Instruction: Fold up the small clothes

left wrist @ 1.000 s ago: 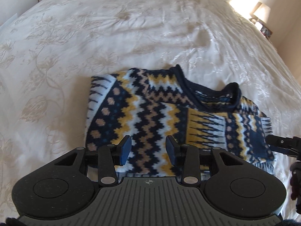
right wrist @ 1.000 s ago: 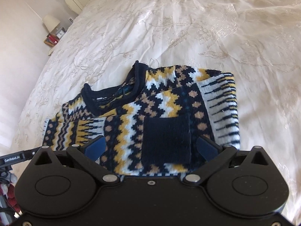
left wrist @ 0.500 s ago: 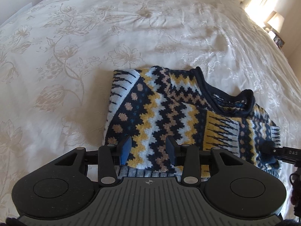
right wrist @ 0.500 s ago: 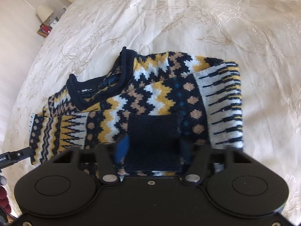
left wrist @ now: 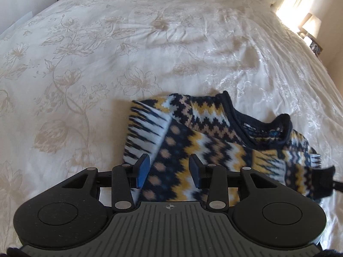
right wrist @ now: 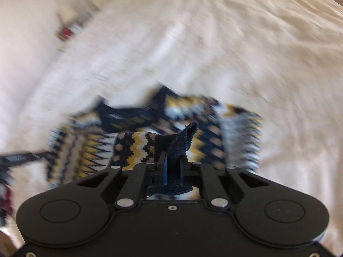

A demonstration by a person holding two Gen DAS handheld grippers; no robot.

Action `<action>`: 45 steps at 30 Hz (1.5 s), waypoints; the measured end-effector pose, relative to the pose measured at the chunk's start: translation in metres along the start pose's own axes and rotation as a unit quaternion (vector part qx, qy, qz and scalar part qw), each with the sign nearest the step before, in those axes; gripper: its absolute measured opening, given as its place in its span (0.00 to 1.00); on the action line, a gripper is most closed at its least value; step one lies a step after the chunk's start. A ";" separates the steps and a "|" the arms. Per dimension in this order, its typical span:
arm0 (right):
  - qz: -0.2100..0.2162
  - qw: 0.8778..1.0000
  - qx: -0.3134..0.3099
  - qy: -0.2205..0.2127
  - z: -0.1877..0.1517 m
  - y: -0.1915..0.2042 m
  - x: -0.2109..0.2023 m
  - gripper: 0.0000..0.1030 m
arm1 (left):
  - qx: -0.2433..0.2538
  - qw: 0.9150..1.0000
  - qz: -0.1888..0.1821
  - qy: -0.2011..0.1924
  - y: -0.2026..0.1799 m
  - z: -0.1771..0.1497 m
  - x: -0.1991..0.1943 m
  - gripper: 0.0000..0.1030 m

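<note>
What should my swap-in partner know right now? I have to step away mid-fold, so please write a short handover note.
Right gripper: shut on the navy cuff of the patterned sweater, lifting it; that view is motion-blurred.
Left gripper: open, empty, hovering over the sweater's near edge.
The sweater lies on the white bedspread, collar on the far side, body already partly folded.
Left to do: probably lay the held sleeve across the body, then finish the fold and smooth it.
</note>
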State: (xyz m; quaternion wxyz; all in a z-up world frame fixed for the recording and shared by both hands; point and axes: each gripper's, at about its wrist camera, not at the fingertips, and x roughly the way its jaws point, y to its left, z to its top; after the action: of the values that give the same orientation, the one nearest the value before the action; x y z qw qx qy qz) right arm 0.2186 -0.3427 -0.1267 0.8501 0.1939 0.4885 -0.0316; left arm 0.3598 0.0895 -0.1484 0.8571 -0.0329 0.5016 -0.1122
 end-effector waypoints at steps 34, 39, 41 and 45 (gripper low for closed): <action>-0.080 0.996 -0.005 0.035 -0.027 0.001 0.000 0.85 | 0.000 0.994 0.101 0.052 0.010 -0.022 0.000 0.83; -0.069 0.997 -0.011 0.030 -0.038 0.011 -0.014 0.90 | 0.011 0.993 0.104 0.052 0.002 -0.033 -0.018 0.90; -0.062 0.998 -0.012 0.029 -0.044 0.015 -0.019 0.93 | 0.013 0.993 0.102 0.054 0.000 -0.038 -0.025 0.90; -0.057 0.998 -0.020 0.033 -0.058 0.025 -0.027 0.94 | 0.009 0.993 0.097 0.060 0.000 -0.051 -0.037 0.91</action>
State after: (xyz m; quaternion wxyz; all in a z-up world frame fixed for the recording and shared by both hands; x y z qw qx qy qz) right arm 0.1629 -0.3026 -0.1223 0.8343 0.1496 0.5267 -0.0639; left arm 0.2978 0.1008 -0.1418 0.8325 0.0309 0.5520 -0.0346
